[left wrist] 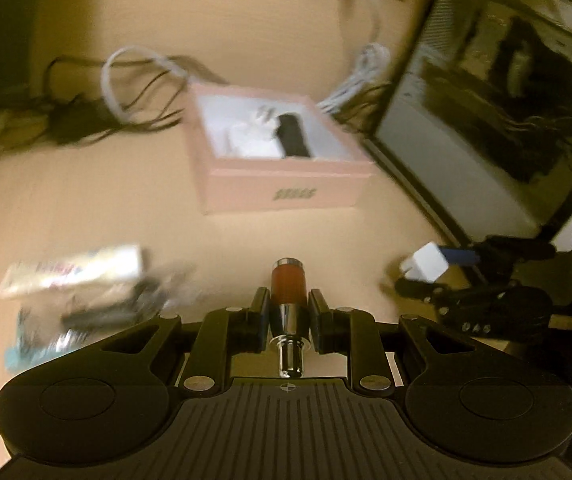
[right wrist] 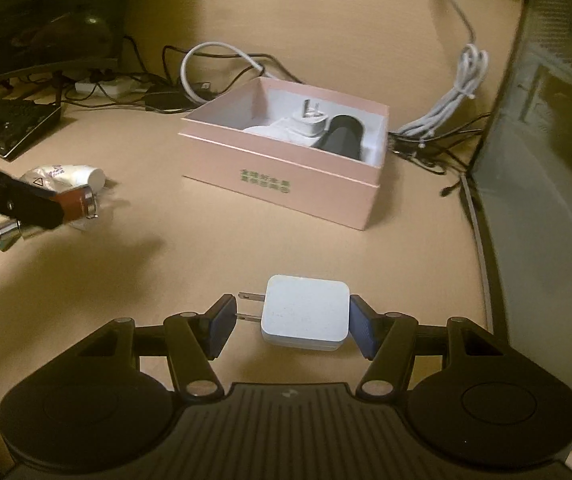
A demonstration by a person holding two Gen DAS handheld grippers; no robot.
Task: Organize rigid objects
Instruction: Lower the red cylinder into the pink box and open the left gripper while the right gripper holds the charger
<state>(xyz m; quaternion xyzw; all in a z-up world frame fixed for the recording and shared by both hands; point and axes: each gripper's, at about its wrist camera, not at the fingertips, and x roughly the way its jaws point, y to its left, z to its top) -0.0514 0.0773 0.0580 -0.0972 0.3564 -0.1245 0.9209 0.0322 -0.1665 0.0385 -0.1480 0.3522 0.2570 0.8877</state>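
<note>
Near the pink box (right wrist: 282, 172), both grippers carry items for packing.
Left gripper (left wrist: 287, 312) is clamped on a chrome-and-brown cylinder (left wrist: 287, 280); right gripper (right wrist: 291, 322) pinches a white charger (right wrist: 305, 310) half-wide. Inside the box lie another plug (right wrist: 309, 118) and a black tube (right wrist: 341, 136); next comes lowering each load in.

A square white plastic plug adapter (right wrist: 305, 311) with two metal prongs is gripped between the blue pads of the right gripper (right wrist: 290, 322), low over the tan wooden desk (right wrist: 214, 248). An open pink cardboard box (right wrist: 286, 172), holding a white charger (right wrist: 309, 120) and a black cylinder (right wrist: 341, 136), is seen toward the desk's far edge. At the left edge, a brown-and-chrome cylinder (right wrist: 74, 206) is clamped in the left gripper (right wrist: 56, 210).
</note>
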